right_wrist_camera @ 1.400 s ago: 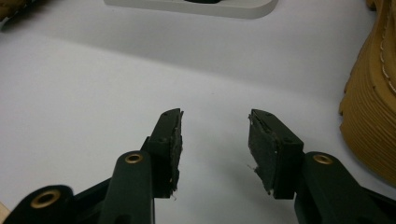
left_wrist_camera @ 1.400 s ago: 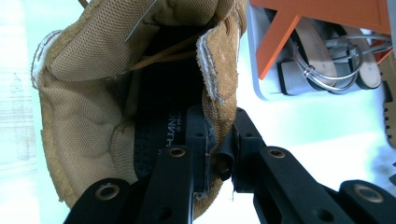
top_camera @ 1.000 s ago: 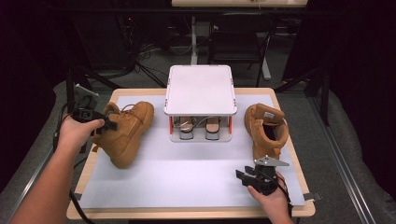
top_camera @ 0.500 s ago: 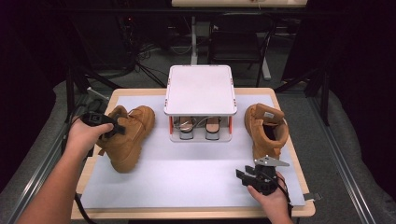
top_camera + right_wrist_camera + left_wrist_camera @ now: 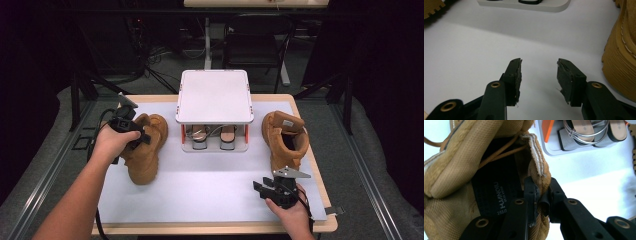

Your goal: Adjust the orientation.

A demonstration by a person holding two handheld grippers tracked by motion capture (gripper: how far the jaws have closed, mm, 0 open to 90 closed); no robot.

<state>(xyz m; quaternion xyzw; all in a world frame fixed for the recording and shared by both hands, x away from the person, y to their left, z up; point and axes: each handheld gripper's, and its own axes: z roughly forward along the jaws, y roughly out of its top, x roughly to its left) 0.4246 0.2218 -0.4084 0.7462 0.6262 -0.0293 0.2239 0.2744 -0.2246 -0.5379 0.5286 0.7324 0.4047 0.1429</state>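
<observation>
A dark workshop of cables and frame legs surrounds the pale wooden table (image 5: 320, 227), its top covered by a white mat. Nearest me, by the table's front edge toward its right corner, my right gripper (image 5: 263, 189) hovers low over bare mat, jaws spread wide with nothing between them (image 5: 539, 75); I judge it is parked there, clear of the work, ready to help.

Just beyond it, along the right edge, the tan suede lace-up work boot with a ribbed sole (image 5: 285, 139) stands upright, its opening facing up. I take it to be waiting its turn.

Toward the left edge, my left gripper (image 5: 131, 134) has its jaws closed on the padded collar of the matching tan suede boot (image 5: 145, 152), pinching the rim beside the tongue and its black label (image 5: 537, 197). That rim is the thinnest firm part to grab, which is probably why I hold it there. The toe points toward the front edge; whether the sole rests on the mat I cannot tell.

Farthest back, at the middle of the table, the white two-tier shoe rack with orange posts (image 5: 213, 95) keeps a pair of sandals with looping straps (image 5: 215, 136) on its lower shelf, its flat top bare — likely where the boots belong.
</observation>
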